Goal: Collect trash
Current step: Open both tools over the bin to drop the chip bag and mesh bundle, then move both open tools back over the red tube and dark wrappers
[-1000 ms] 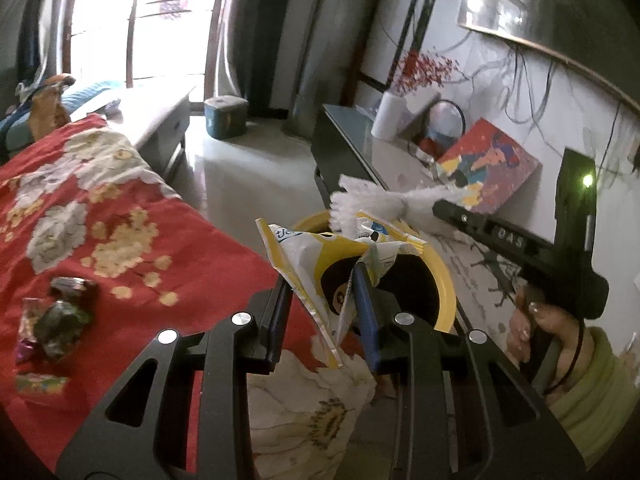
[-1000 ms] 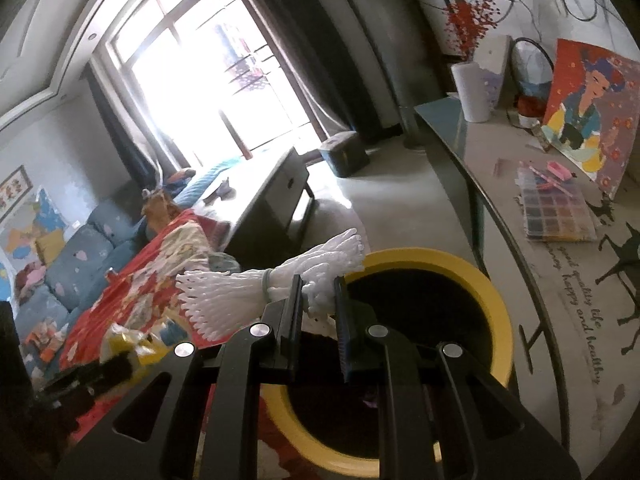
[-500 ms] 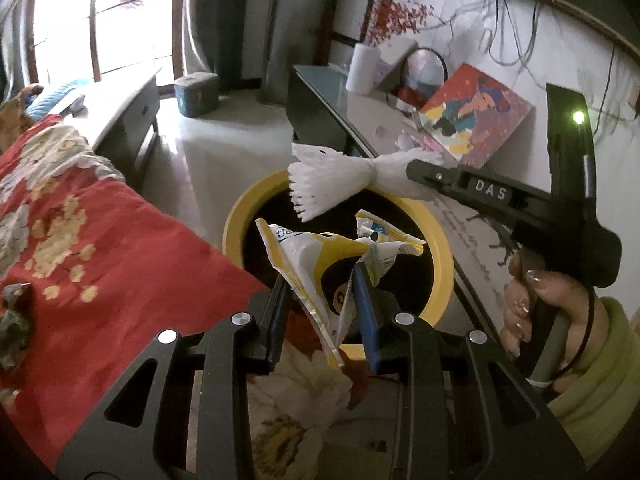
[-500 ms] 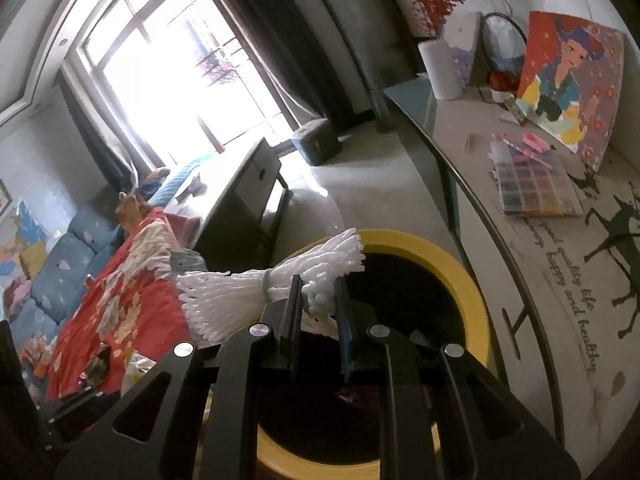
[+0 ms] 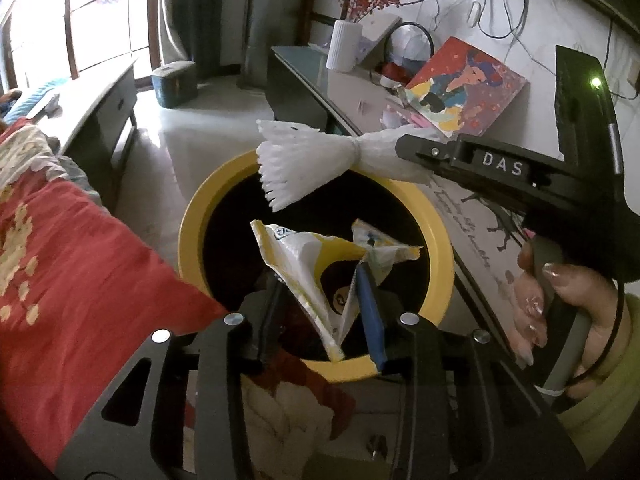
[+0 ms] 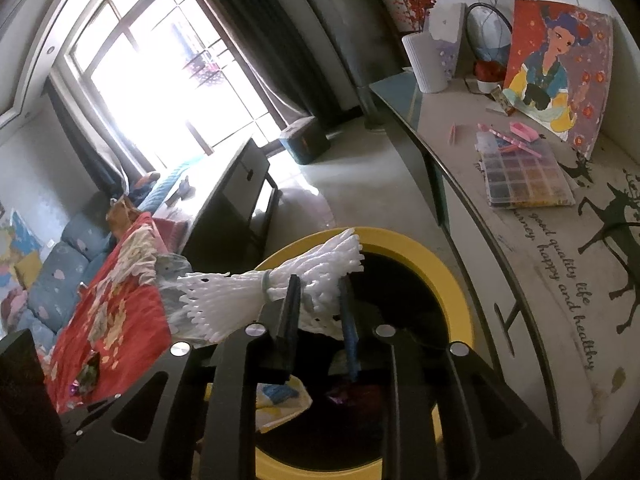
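My left gripper is shut on a crumpled yellow and white snack wrapper and holds it over the dark opening of a yellow-rimmed trash bin. My right gripper is shut on a white foam net sleeve tied in the middle, held above the same bin. In the left wrist view the right gripper reaches in from the right with the foam net over the bin's far rim. Some trash lies inside the bin.
A red floral cloth covers the surface left of the bin, with small candy wrappers on it. A long sideboard on the right carries a bead box, a painting and a white vase.
Both grippers have moved further over the bin, each still holding its piece of trash. The bin opening now fills more of both views.
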`<state>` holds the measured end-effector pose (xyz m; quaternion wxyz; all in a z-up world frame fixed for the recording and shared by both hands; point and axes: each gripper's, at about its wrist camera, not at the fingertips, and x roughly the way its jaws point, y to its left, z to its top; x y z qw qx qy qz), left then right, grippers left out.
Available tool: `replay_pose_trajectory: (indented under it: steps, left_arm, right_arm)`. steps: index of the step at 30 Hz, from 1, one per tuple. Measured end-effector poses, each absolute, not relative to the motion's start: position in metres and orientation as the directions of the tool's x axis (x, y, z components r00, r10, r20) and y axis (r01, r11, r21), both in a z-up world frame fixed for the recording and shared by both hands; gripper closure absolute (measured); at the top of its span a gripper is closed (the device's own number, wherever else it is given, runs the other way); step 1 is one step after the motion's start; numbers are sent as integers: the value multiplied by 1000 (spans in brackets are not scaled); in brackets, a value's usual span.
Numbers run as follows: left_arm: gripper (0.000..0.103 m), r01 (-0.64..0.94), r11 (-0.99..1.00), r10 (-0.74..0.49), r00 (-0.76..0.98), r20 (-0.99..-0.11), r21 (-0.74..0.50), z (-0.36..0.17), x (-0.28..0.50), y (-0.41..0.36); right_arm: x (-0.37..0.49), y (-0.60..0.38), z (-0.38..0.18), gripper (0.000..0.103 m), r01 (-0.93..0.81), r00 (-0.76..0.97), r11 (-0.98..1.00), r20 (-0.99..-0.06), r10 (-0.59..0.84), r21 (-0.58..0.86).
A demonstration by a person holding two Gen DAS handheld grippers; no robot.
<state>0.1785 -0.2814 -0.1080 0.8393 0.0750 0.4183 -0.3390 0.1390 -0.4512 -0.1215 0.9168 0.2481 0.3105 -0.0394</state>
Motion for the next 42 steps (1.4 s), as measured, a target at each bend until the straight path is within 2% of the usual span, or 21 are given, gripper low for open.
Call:
replay_pose_trajectory:
  steps: [3, 5, 9, 11, 14, 18, 24, 42]
  left_arm:
    - [65, 621, 766, -510, 431, -744, -166, -106, 180, -278]
    - [51, 612, 772, -514, 439, -737, -174, -103, 181, -276]
    - [38, 583, 789, -519, 463, -719, -195, -95, 183, -267]
    - [20, 563, 800, -518, 479, -709, -205, -89, 183, -260]
    - [11, 536, 816, -517, 506, -691, -218, -81, 183, -250]
    - [11, 500, 837, -502, 542, -674, -221, -72, 182, -238]
    - [11, 461, 858, -486, 584, -650, -227, -60, 176, -219]
    - [11, 349, 907, -420, 695, -584, -238, -32, 154, -151]
  right_arm:
    - [139, -451, -121, 70, 229, 803, 875, -590, 78, 427]
    - [140, -451, -122, 63, 227, 802, 877, -593, 80, 424]
    - [139, -451, -120, 55, 232, 803, 879, -592, 69, 417]
    - [138, -451, -118, 49, 235, 804, 880, -591, 62, 412]
    - [136, -448, -114, 42, 239, 808, 889, -588, 42, 392]
    - [134, -443, -106, 29, 239, 816, 903, -578, 12, 357]
    - [128, -430, -91, 21, 218, 834, 923, -551, -7, 318]
    - [121, -375, -63, 16, 96, 855, 958, -515, 59, 269]
